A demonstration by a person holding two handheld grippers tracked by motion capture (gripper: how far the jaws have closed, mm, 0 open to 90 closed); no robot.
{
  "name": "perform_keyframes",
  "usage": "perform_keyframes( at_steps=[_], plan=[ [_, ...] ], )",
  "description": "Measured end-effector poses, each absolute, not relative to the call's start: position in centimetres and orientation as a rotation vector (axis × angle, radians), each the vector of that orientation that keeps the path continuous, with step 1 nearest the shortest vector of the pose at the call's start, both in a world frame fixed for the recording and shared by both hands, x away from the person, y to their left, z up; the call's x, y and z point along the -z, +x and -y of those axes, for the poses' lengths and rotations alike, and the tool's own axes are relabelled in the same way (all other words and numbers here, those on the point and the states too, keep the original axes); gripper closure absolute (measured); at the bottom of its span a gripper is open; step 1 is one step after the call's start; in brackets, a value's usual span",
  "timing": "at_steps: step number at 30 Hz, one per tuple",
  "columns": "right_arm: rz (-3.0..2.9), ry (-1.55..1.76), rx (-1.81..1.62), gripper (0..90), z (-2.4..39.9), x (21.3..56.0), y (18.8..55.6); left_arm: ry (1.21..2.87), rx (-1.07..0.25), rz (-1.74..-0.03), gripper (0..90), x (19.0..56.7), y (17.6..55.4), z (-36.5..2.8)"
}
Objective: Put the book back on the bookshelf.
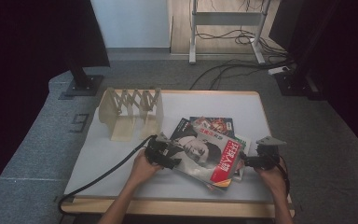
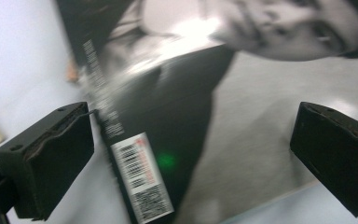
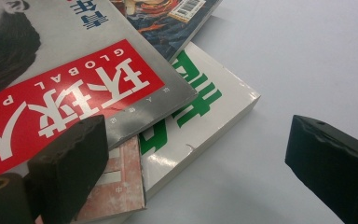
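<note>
Glossy paper on a matt bench

The top magazine has a shiny cover catching glare; the white book is smooth paper. The rack looks pale wood, the bench matt white, the fingers rough black.

top magazine: grey portrait cover, red title band, lying flat and skewed on the pile | white green-lettered book beneath, jutting out at 4 o'clock | pile front-right on table

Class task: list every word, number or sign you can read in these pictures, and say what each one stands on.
"GLOBAL" and large white "环球": red band of the top magazine.
Large green characters, partly covered: white book.
Barcode label digits: magazine spine, too blurred.
Barcode: colourful magazine, too small.
</note>
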State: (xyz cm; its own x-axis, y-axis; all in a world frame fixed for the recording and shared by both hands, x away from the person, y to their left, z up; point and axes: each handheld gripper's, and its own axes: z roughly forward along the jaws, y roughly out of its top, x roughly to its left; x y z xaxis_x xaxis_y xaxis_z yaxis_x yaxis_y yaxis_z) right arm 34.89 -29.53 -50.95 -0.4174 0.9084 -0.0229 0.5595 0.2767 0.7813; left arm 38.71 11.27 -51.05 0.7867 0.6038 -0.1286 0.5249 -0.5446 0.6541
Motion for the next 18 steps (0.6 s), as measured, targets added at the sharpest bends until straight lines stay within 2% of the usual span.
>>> perform_keyframes(
  at_steps=[8, 15, 18],
  plan=[
    [-2.079, 1.313, -0.994, 7.9, 29.4, 51.0, 34.4, 2.286, -0.08, -0.854, 0.0, 51.6, 38.8, -11.4],
    [-2.111, 1.291, -1.005, 8.1, 29.0, 50.9, 33.6, 2.295, -0.09, -0.851, 0.0, 51.7, 38.6, -11.3],
    [-2.111, 1.297, -1.0, 4.6, 29.1, 51.0, 33.7, 2.308, -0.076, -0.84, 0.0, 51.8, 38.3, -11.2]
  ],
)
